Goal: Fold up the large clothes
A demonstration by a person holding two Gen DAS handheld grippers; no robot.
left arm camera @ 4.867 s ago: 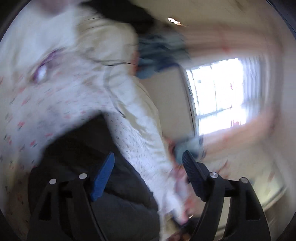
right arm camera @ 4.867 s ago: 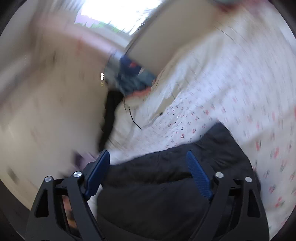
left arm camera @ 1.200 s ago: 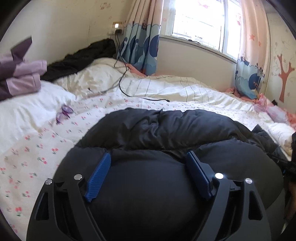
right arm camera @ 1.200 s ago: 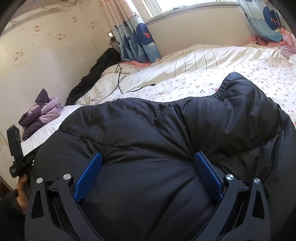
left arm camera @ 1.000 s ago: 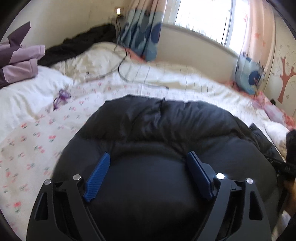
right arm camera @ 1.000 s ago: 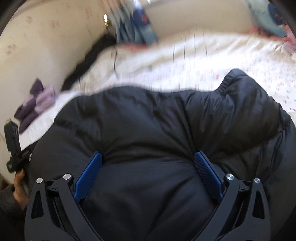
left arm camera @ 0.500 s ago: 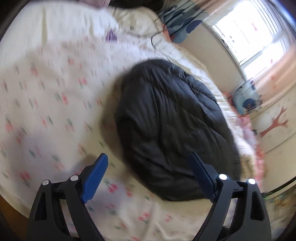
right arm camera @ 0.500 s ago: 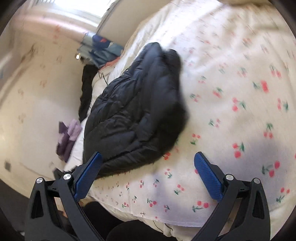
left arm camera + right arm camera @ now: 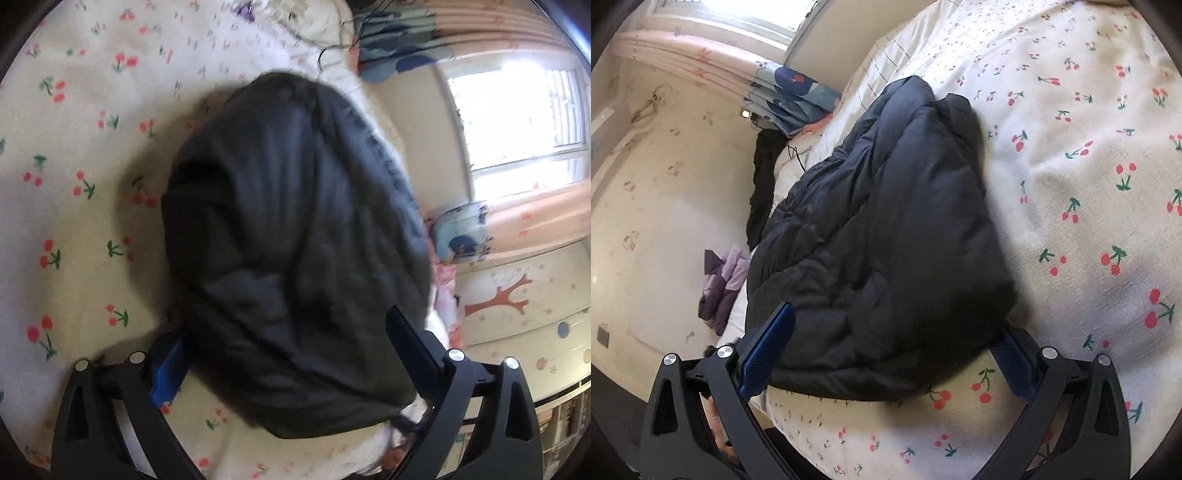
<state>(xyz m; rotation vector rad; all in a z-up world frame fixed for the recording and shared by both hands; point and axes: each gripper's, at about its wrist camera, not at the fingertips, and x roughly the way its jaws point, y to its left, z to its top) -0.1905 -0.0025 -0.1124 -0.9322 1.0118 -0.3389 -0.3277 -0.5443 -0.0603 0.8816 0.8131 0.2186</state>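
Note:
A black puffer jacket lies folded in a thick bundle on the cherry-print bed sheet. It also shows in the right wrist view. My left gripper is open, its jaws wide apart on either side of the jacket's near edge, with the left blue pad low at the sheet. My right gripper is open too, its jaws straddling the jacket's near end; the right pad is partly under the jacket's corner. Neither holds anything.
The cherry-print sheet spreads wide to the right. A purple garment and a dark garment lie by the wall. Blue curtains, a window and a cable are at the far side.
Both grippers came off the jacket, swung out over the bed, and have now moved back in close so their open jaws sit around the jacket's edges.

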